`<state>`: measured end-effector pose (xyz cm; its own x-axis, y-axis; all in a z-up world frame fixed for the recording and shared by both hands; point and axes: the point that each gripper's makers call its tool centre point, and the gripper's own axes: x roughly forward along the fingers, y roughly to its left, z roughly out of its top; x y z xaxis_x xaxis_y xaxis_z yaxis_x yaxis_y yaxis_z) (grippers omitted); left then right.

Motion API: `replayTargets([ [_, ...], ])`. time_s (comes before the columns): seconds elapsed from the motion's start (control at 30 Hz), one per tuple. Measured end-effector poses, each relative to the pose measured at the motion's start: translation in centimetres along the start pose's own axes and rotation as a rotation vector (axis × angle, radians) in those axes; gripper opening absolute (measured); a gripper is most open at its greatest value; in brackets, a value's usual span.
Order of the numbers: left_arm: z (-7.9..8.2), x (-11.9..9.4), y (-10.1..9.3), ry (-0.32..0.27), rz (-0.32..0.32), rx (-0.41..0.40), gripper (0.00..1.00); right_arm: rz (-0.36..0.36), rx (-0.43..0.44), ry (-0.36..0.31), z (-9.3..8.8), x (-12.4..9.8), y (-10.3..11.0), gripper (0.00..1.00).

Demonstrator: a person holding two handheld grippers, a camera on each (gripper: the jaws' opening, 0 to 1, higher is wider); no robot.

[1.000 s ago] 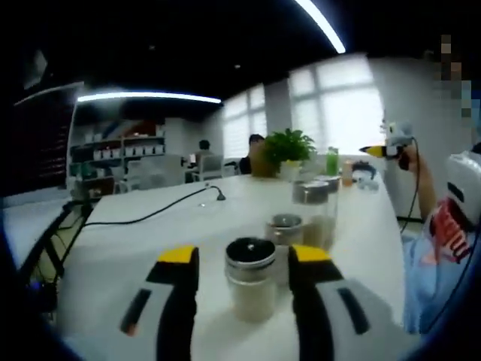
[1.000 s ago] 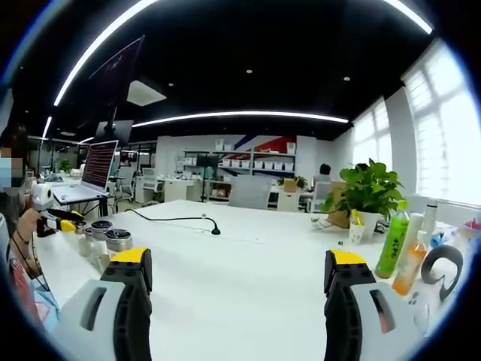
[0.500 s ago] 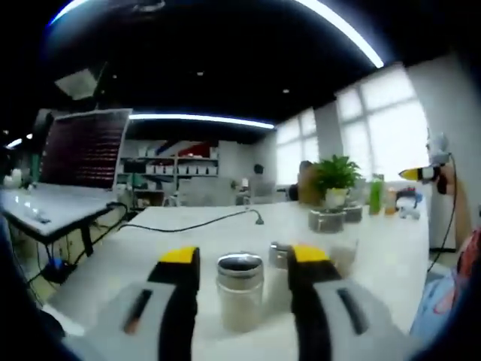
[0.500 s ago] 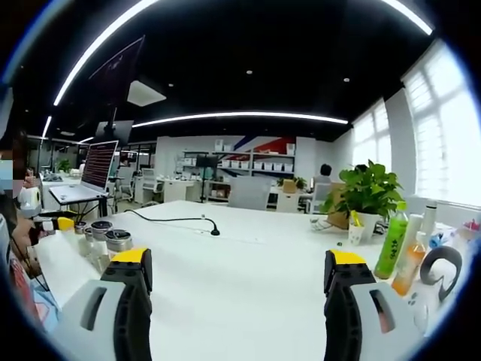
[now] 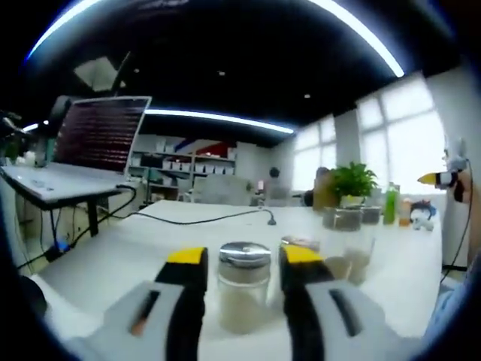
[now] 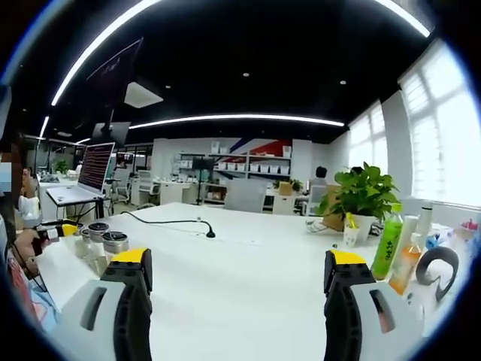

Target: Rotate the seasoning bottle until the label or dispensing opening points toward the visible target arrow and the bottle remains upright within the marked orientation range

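A clear seasoning bottle [image 5: 243, 297] with a metal lid and pale powder inside stands upright on the white table [image 5: 113, 256]. My left gripper [image 5: 243, 257] straddles it, one yellow-tipped jaw close on each side with a thin gap still showing, so it is open. In the right gripper view the same bottle [image 6: 115, 242] stands at the far left among other jars, beside a hand holding the left gripper [image 6: 58, 228]. My right gripper [image 6: 239, 259] is wide open above bare table, holding nothing. No arrow mark can be made out.
Other jars [image 5: 347, 219] stand behind and to the right of the bottle. A black cable [image 5: 218, 219] crosses the table. An open laptop [image 5: 98, 135] is at the left. A potted plant [image 6: 364, 197] and drink bottles [image 6: 389, 247] stand at the right.
The left gripper's camera has dropped lower and turned, now seeing the bottle side-on. Its jaws have narrowed towards the bottle. The right gripper has hardly moved.
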<state>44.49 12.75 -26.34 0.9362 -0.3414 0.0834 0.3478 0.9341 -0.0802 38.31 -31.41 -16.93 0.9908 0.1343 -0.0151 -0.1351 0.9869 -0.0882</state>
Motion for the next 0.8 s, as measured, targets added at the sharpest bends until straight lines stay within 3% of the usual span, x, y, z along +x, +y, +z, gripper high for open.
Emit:
replayTargets([
  [0.23, 0.3, 0.6, -0.6, -0.02, -0.014, 0.03, 0.43, 0.004, 0.01, 0.013, -0.4, 0.2, -0.1, 0.98],
  [0.5, -0.5, 1.2, -0.4, -0.009, -0.011, 0.027, 0.42, 0.005, 0.006, 0.01, -0.3, 0.2, -0.2, 0.98],
  [0.8, -0.7, 1.4, -0.4, 0.002, -0.034, 0.028, 0.34, 0.008, 0.01, 0.017, -0.4, 0.4, -0.2, 0.98],
])
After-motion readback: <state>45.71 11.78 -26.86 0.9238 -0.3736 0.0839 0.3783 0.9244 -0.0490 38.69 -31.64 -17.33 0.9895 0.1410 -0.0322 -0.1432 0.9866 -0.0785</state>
